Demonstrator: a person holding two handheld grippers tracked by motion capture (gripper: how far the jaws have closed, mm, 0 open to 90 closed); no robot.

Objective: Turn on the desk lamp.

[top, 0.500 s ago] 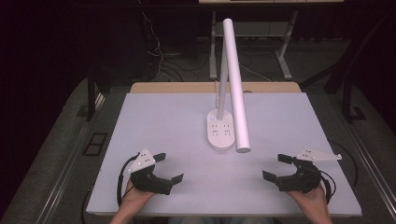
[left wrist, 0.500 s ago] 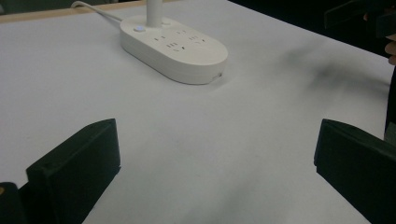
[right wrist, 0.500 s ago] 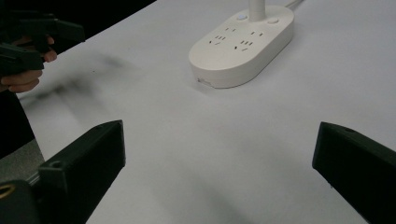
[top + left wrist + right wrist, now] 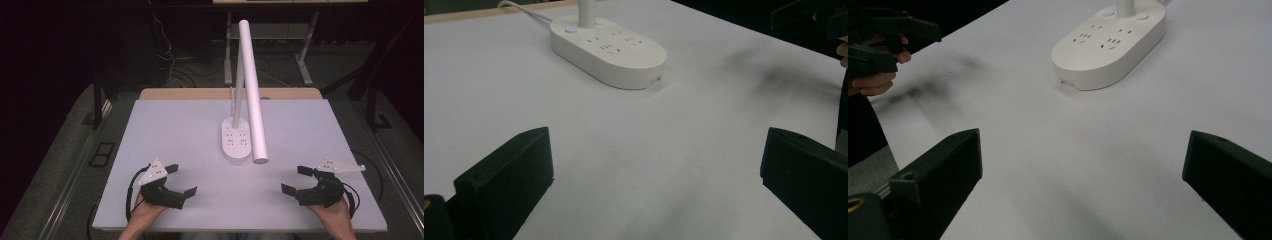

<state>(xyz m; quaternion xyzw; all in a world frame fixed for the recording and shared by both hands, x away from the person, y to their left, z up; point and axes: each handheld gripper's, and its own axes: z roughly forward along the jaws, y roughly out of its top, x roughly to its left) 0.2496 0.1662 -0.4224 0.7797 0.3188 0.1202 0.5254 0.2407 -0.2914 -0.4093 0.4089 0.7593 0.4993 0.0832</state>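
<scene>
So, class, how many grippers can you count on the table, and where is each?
2. The left gripper is near the table's front left, open; the right gripper is near its front right, open. The lamp base sits between them, farther back.

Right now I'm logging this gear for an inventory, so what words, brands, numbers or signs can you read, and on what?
None can be read.
Lamp base: socket slots and a round button, with no legible lettering.
Lamp head: plain white.
Left tongs and right tongs: no markings visible.
</scene>
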